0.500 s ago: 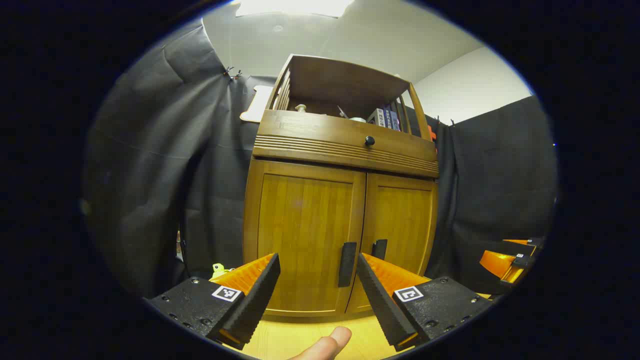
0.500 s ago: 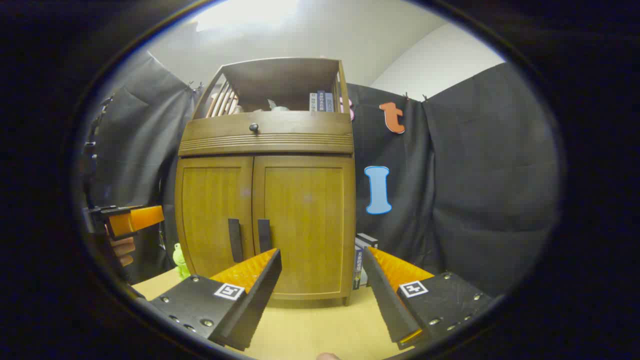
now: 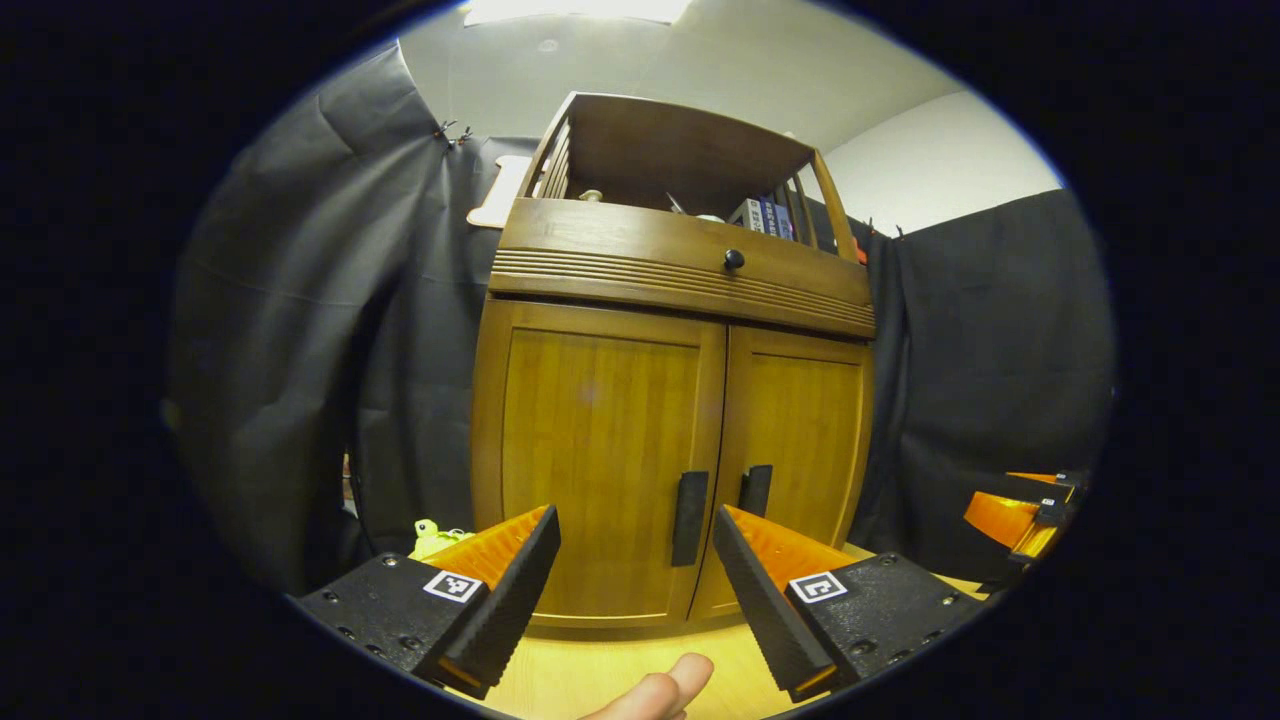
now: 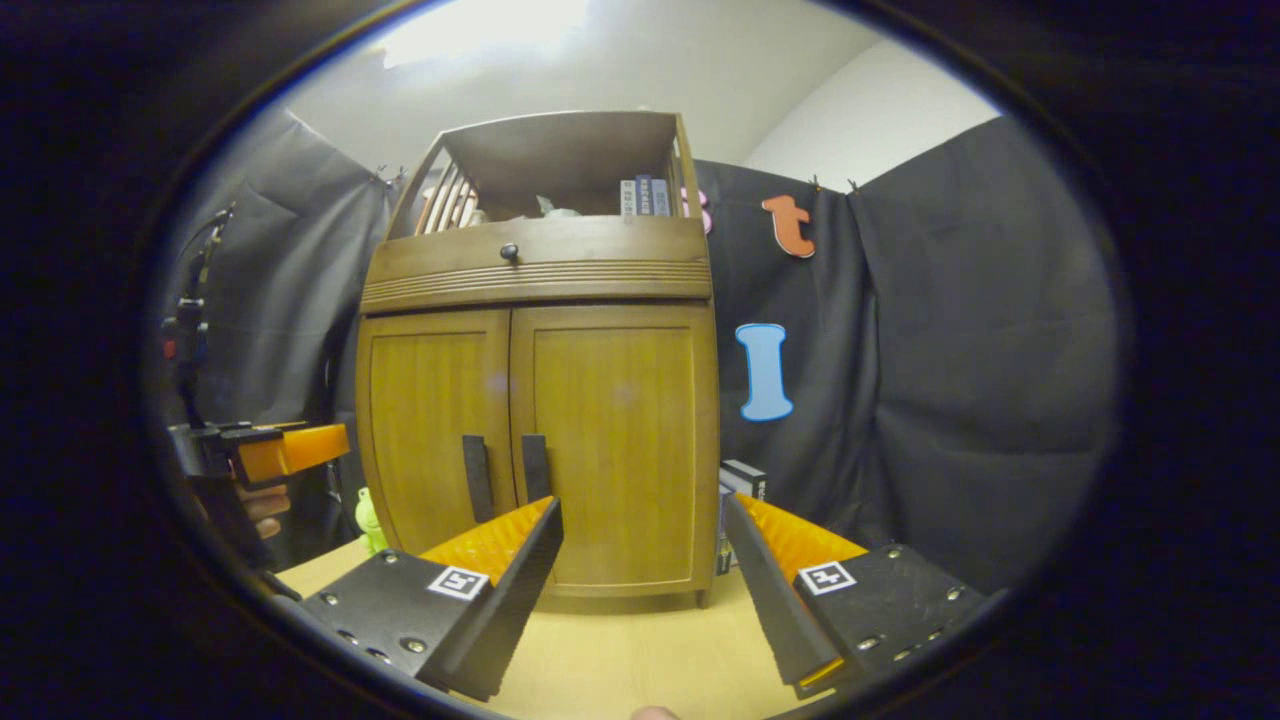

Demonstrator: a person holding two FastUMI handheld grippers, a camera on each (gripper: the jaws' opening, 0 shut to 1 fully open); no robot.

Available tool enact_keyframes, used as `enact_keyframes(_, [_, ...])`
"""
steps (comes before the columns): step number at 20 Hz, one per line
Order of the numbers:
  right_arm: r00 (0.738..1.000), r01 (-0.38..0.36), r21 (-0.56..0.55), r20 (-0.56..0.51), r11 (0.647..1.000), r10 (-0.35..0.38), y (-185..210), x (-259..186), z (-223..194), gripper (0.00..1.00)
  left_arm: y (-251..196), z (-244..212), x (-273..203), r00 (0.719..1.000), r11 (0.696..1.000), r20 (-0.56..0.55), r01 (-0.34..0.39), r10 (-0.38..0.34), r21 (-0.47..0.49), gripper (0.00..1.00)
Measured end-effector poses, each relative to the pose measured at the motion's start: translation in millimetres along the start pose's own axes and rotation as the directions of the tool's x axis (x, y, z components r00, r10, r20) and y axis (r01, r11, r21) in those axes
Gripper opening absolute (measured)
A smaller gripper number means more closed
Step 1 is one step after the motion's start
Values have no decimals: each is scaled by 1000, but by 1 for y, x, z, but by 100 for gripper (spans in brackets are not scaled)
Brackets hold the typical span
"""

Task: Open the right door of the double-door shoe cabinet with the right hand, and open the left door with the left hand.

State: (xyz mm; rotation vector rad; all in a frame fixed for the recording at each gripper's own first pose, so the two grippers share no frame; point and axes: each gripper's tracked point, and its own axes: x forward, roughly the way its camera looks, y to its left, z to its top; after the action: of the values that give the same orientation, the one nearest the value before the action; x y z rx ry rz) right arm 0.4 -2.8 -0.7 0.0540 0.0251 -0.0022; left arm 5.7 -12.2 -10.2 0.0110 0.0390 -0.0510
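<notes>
Both doors shut; both grippers wide apart and empty, short of the cabinet.

The cabinet [image 4: 540, 420] stands on the tabletop, ahead of both tools. The right gripper [image 4: 640, 560] faces the right door [image 4: 615, 440]; its handle [image 4: 536, 467], an upright bar at the centre seam, lies ahead and left of the fingers. The left gripper [image 3: 635, 560] sits nearly in line with the left door's handle [image 3: 690, 504], also upright. Judged: the right handle goes first, needing a leftward shift and advance.
</notes>
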Motion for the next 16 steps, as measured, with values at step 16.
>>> enact_keyframes(16, [998, 54, 20, -41, 998, -53, 1, 25, -11, 97, 4, 2, 8, 1000, 1000, -11, 1, -1, -27, 92])
